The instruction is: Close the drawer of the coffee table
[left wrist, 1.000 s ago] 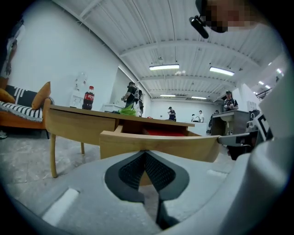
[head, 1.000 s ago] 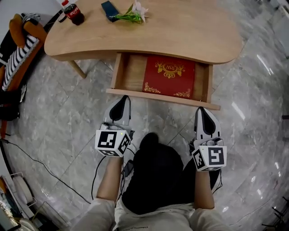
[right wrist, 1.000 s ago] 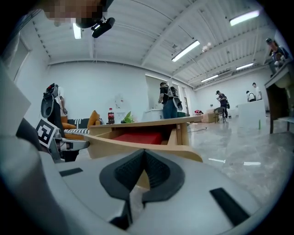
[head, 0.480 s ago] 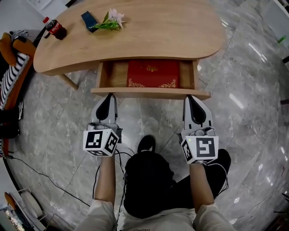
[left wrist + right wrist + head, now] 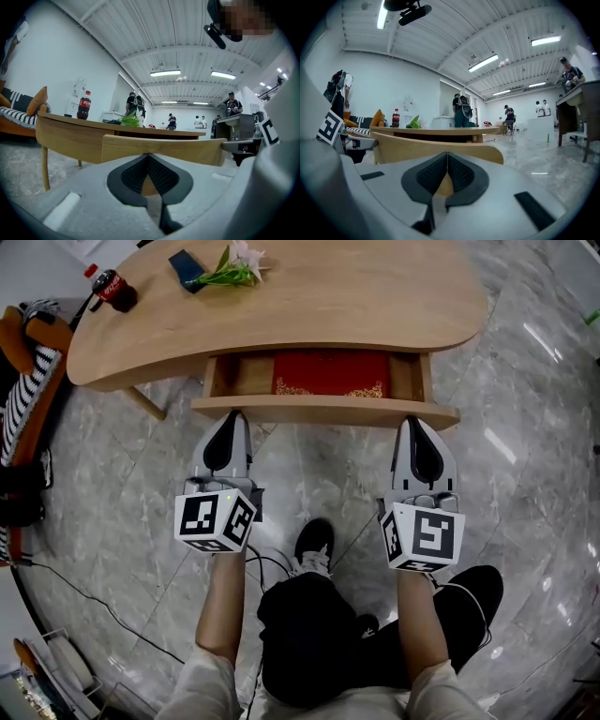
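Note:
The wooden coffee table [image 5: 309, 315] has its drawer [image 5: 323, 411] partly pulled out, and a red book or box [image 5: 330, 377] lies inside it. My left gripper [image 5: 231, 420] is shut, its tip against the left part of the drawer front [image 5: 164, 150]. At the right end of that same front panel [image 5: 436, 150] my right gripper [image 5: 418, 425] is also shut, tip touching the wood. Neither gripper holds anything.
On the tabletop stand a cola bottle [image 5: 112, 287], a dark flat object [image 5: 184, 264] and a green plant sprig [image 5: 232, 270]. A striped cushion and an orange plush [image 5: 23, 362] lie at the left. Cables [image 5: 84, 601] run over the marble floor. The person's legs and shoe [image 5: 314, 545] are below.
Both grippers came forward to the drawer front, and the drawer slid in under the tabletop, so less of the red book shows now.

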